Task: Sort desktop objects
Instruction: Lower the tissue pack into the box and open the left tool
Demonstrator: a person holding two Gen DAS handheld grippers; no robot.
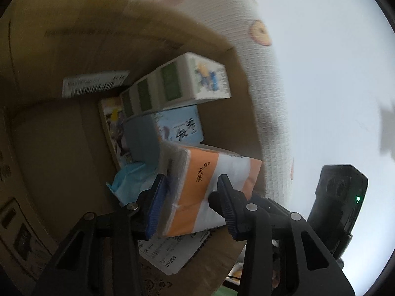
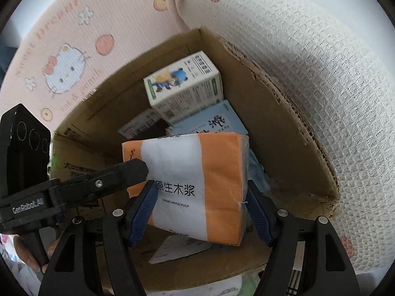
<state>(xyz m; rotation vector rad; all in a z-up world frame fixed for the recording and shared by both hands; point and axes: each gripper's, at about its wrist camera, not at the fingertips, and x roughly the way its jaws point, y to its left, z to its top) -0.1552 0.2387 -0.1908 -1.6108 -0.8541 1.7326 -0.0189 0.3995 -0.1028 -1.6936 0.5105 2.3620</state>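
We have both tongs, left (image 1: pixel 192 197) and right (image 2: pixel 201 212), clamped on the orange-and-white tissue pack (image 2: pixel 195 187), steadying it over the cardboard box (image 2: pixel 284 113), cartoon carton (image 2: pixel 185 86) at twelve o'clock.

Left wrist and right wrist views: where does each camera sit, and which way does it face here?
Left wrist: on the left gripper, looking down into the cardboard box; its fingers flank the tissue pack; the other gripper's body shows at right.
Right wrist: on the right gripper, looking steeply down into the same cardboard box; the left gripper's finger touches the tissue pack.
Shared: tissue pack, cartoon carton, blue box.
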